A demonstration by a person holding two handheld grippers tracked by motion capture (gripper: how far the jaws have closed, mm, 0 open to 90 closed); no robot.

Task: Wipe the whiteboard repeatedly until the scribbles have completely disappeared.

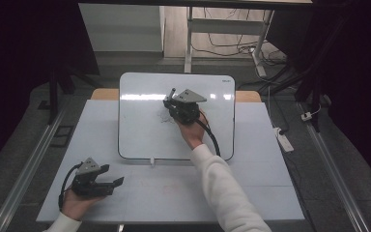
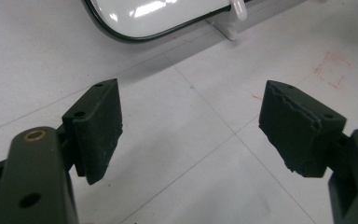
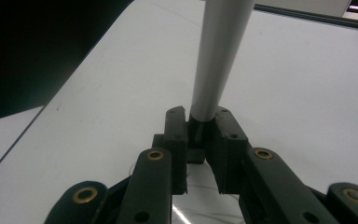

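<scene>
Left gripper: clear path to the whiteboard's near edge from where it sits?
Probably yes. The left gripper, jaws open with nothing between them, rests on the table, and bare tabletop lies between it and the whiteboard.

two grippers are in play — the left gripper (image 1: 112, 184), jaws standing wide apart over bare table, and the right gripper (image 1: 170, 102), clamped on a pen. one pen (image 3: 216, 60), a pale grey barrel rising from between the right gripper's jaws. one whiteboard (image 1: 140, 130) lies on the table, with one small scribble (image 1: 163, 117) on it near the right gripper. one white table (image 1: 251, 188) carries it all, with one faint red square (image 2: 332, 69) drawn on its surface. two hands — one on each gripper. one white power strip (image 1: 285, 140) lies on the floor at the right.
</scene>
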